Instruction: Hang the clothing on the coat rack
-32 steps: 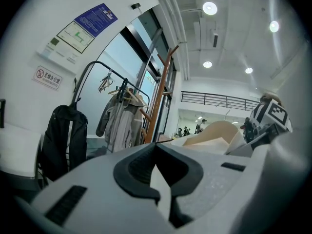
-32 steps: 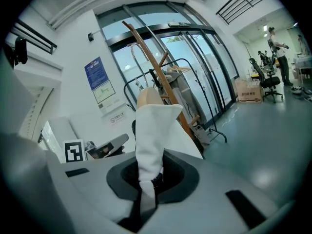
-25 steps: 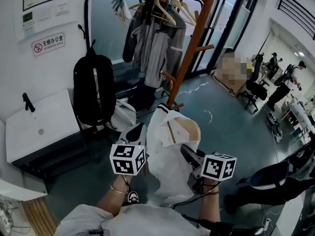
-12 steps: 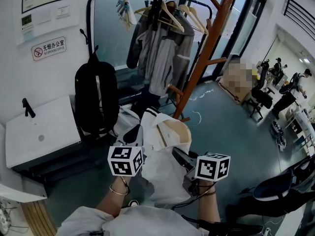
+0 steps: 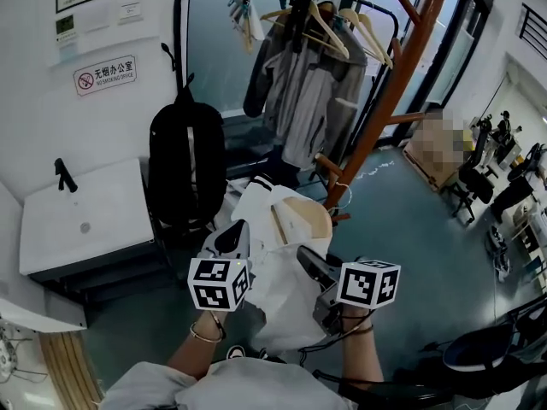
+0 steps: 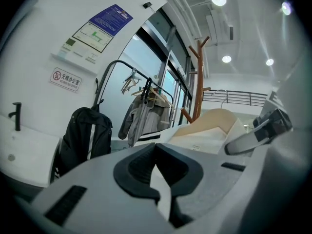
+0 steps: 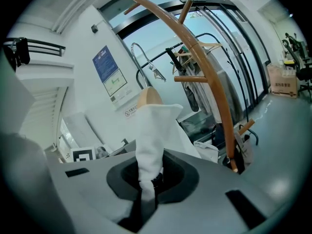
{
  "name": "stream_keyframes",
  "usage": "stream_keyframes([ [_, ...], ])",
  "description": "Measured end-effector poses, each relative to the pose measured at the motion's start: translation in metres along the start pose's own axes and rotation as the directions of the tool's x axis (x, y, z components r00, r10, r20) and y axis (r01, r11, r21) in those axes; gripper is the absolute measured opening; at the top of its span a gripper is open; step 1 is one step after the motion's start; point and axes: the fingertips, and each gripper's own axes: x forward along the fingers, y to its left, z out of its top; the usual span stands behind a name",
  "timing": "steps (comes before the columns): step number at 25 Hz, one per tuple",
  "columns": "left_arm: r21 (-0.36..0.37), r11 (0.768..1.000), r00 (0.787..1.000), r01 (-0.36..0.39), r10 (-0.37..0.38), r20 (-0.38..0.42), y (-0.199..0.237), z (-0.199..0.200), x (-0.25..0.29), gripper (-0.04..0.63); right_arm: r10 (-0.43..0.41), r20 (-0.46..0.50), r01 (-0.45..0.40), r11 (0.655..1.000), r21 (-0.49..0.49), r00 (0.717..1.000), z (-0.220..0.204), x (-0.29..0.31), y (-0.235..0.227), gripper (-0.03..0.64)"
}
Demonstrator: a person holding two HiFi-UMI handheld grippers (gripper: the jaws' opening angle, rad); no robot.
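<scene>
White garment (image 5: pixel 286 284) (on hanger (image 5: pixel 305 220)) near rack (image 5: pixel 402 84)

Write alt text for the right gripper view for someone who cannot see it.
The right gripper is shut on a fold of a white garment that sits on a wooden hanger. Behind, an orange-brown coat rack rises across the frame, with hanging jackets beyond.
</scene>
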Motion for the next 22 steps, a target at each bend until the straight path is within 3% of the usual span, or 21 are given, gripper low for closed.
stream_keyframes([
  [11, 0.04, 0.995, 0.996, -0.089, 0.088, 0.027, 0.003, 0.025, -0.014, 0.008, 0.062, -0.04, -0.062, 0.998, -0.004, 0.997, 0.031, 0.019, 0.01, 0.038],
  [17, 0.05, 0.993, 0.994, -0.103, 0.1, 0.053, 0.001, 0.035, -0.013, 0.008, 0.103, -0.04, -0.102, 0.995, 0.015, 0.994, 0.052, 0.021, 0.022, 0.04],
  [22, 0.072, 0.991, 0.991, -0.114, 0.109, 0.075, 0.001, 0.048, -0.013, 0.008, 0.086, -0.049, -0.087, 0.996, -0.018, 0.995, 0.068, 0.021, 0.024, 0.04],
])
